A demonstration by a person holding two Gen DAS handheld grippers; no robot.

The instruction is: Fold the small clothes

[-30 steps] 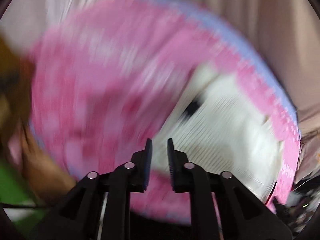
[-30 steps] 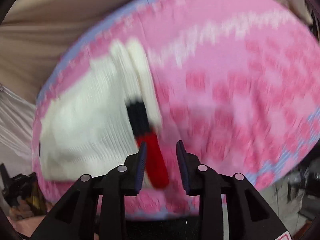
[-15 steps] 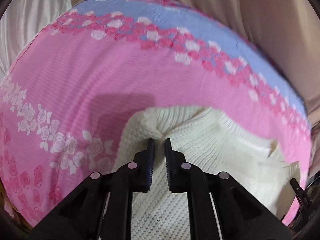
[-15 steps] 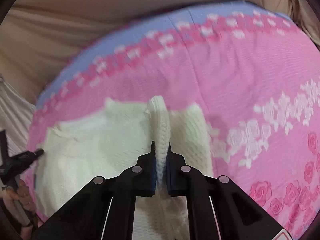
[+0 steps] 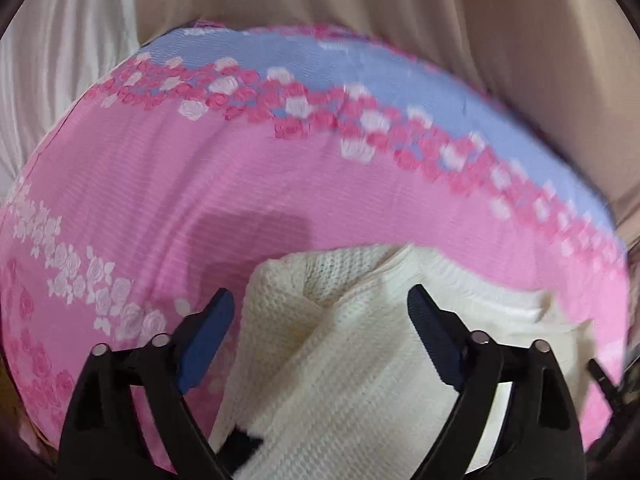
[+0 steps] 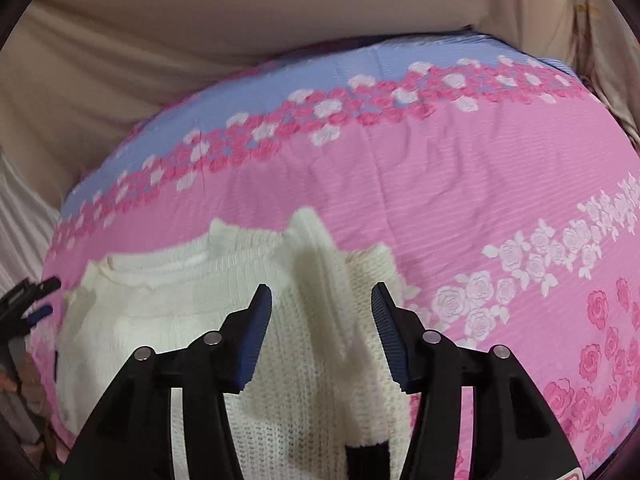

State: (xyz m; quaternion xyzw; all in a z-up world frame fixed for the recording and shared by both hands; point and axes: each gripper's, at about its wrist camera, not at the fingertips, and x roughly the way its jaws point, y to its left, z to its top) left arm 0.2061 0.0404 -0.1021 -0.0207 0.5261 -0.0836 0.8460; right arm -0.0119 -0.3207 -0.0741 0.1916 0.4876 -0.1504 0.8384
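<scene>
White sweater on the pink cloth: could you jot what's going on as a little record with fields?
Garment: cream knit sweater, partly folded, with a black band at its near edge
Surface: pink cloth printed with roses, blue along its far side
Left gripper: jaws opening, sweater lies between them, pads not pressing
Right gripper: jaws opening over a raised fold of sweater, pads clear
Backdrop: beige draped fabric

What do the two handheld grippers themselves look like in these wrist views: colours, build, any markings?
Both look alike. The left gripper and the right gripper have matte black, angular plastic linkage arms with round silver pins at the joints. Each finger carries a dark blue ribbed pad. A corner of a white label edged in red shows at the right gripper's lower right. No cables or sleeves are visible.
</scene>
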